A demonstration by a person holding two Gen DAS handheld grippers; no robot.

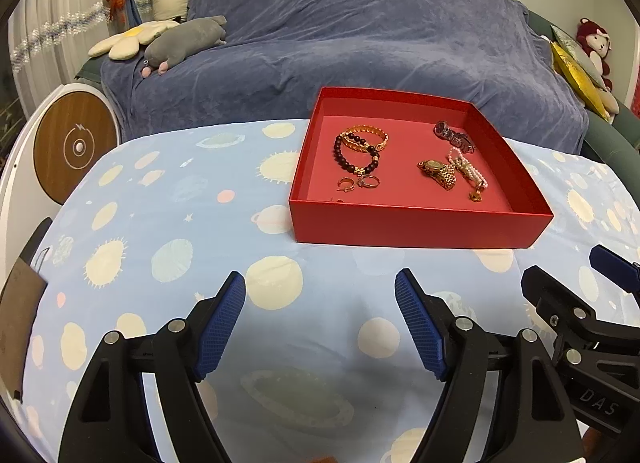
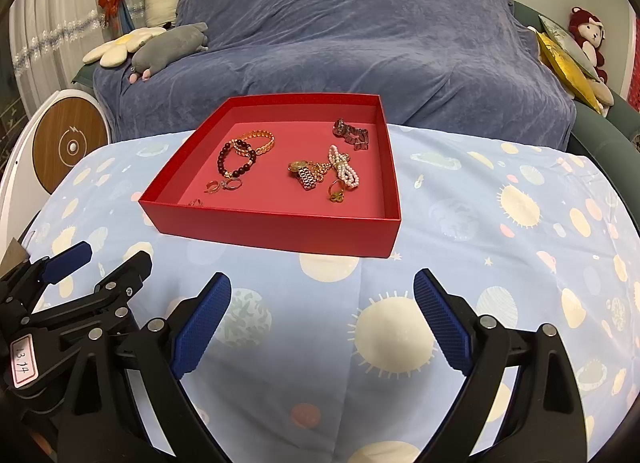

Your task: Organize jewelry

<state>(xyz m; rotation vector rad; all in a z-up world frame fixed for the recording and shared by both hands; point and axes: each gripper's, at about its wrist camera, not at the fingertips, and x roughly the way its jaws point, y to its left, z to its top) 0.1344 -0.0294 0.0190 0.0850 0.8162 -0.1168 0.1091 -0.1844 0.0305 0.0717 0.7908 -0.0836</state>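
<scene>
Both grippers hover low over a blue tablecloth [image 2: 460,191] printed with pale planets and suns, and each has its blue-padded fingers spread wide with nothing between them: the left gripper [image 1: 320,299] and the right gripper [image 2: 322,295] sit side by side, each catching the other at the edge of its view. Straight ahead of the fingers, well beyond the tips, a shallow red box [image 1: 416,229] rests on the cloth and holds all the jewelry. On its left side a dark bead bracelet [image 1: 354,157] overlaps a gold bangle [image 1: 366,137], with two small rings [image 1: 358,182] just in front of them. On its right side lie a gold watch [image 1: 440,173], a string of pearls [image 1: 466,167] touching it, and a darker watch [image 1: 454,137] toward the far wall. Behind the table stands a sofa under a blue-grey throw [image 2: 340,31], with plush toys [image 2: 168,45] at its left end.
</scene>
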